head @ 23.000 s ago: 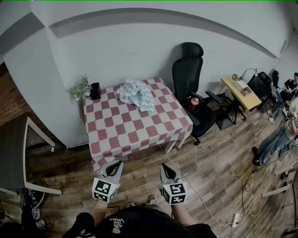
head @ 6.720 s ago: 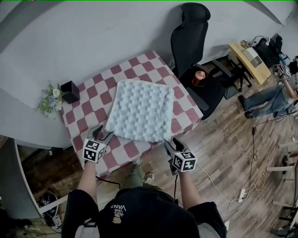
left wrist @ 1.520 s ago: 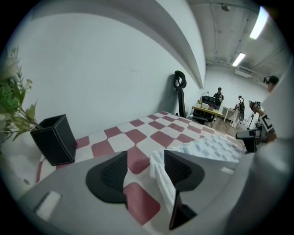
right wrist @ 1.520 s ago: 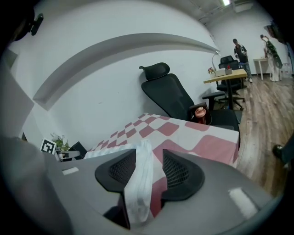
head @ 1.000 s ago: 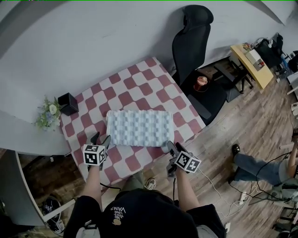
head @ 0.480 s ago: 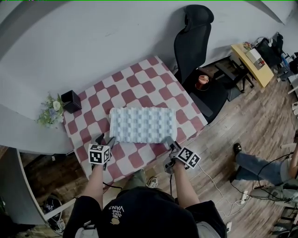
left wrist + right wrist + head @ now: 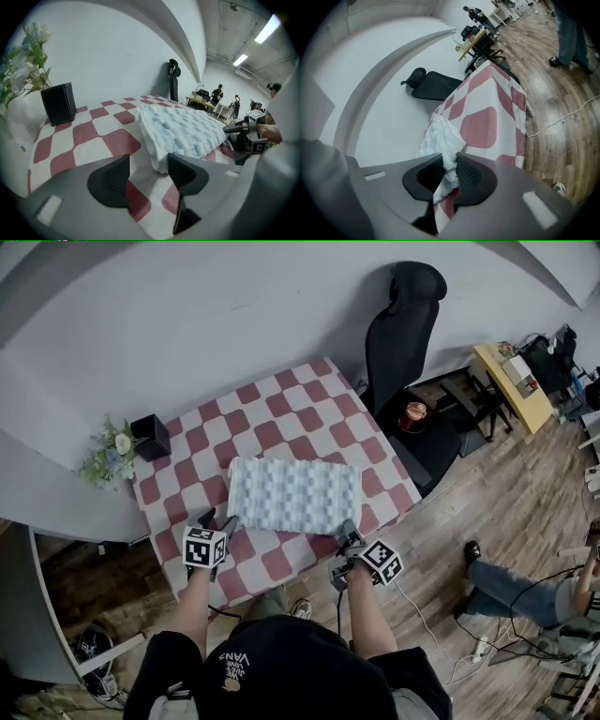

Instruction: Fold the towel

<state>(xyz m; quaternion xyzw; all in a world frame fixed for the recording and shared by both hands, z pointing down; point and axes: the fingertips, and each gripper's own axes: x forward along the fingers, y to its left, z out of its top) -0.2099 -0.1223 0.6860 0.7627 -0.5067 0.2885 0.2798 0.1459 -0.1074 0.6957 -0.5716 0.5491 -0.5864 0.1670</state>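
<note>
A: Overall scene, from the head view?

B: Looking steeply down on a tabletop (image 7: 281,418) dressed in red-and-white checks. Pale blue waffle-textured towel (image 7: 293,496), folded into a long rectangle, lying flat toward the near edge. At the far left corner, a black square pot (image 7: 150,435) beside a spray of white flowers (image 7: 111,454). Off the right side, a black office chair (image 7: 408,324) with a copper-coloured item (image 7: 413,412) on its seat, too small to identify. Farther right, a wooden floor (image 7: 487,502), a wooden desk (image 7: 502,376) and someone's legs in jeans (image 7: 511,577).

A: And the left gripper (image 7: 217,519)?

B: Poised at the towel's near left corner. Fingers (image 7: 110,180) apart, with that corner lying on the checks between them, not pinched.

A: Right gripper (image 7: 345,538)?

B: At the near right corner. Fingers (image 7: 471,176) just closed in, clamped on the towel's edge, with fluffy pile bulging out beyond the pads.

A: Any writing?

B: White print on the person's black top (image 7: 239,662), upside down from this angle, apparently "VANS", with smaller lines too fine to read. Black-and-white square markers (image 7: 205,548) on both gripper cubes.
</note>
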